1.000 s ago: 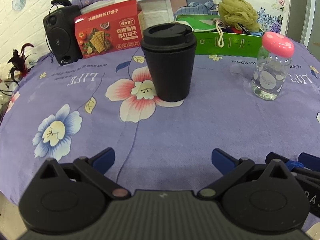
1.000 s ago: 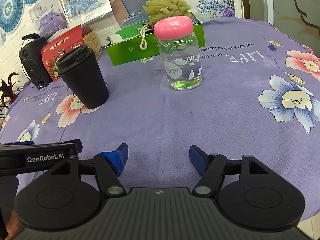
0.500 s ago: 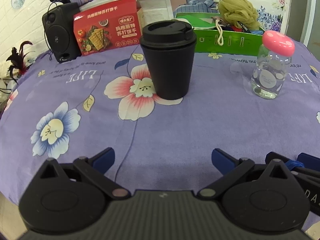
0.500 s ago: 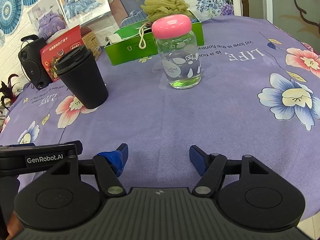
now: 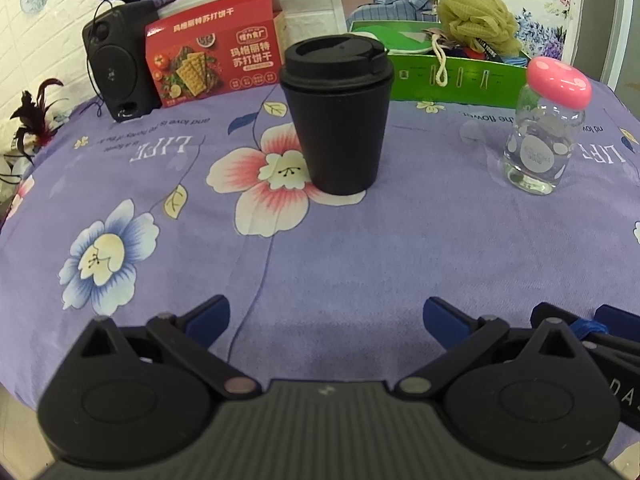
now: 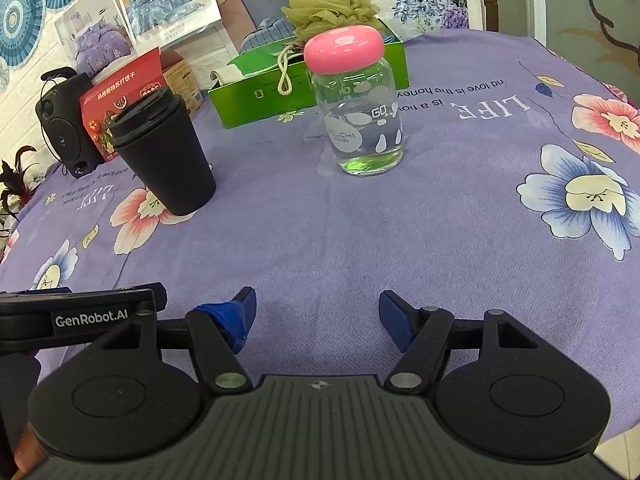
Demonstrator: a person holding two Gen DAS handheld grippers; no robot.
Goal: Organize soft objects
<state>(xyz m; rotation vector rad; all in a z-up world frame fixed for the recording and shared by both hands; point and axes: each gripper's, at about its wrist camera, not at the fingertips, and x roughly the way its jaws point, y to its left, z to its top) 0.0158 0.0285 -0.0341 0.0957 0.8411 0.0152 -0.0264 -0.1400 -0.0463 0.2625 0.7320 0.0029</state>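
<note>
- Looking along the left wrist view: the left gripper (image 5: 324,316) is held with jaws spread wide and empty above the floral tablecloth (image 5: 360,248). The bath pouf (image 5: 476,20), the likely soft object, is seen at the far edge, resting on the contents of the green box (image 5: 456,76); it is roughly round, so no long axis or heading can be given, though its cord (image 5: 439,63) is draped down the box front. The black cup (image 5: 338,116) is placed directly ahead and could be toppled by a straight reach.
- Looking along the right wrist view: the right gripper (image 6: 314,314) is likewise held apart, gripping nothing. The glass bottle (image 6: 358,112) is set between it and the pouf, so a direct approach risks knocking it over.
</note>
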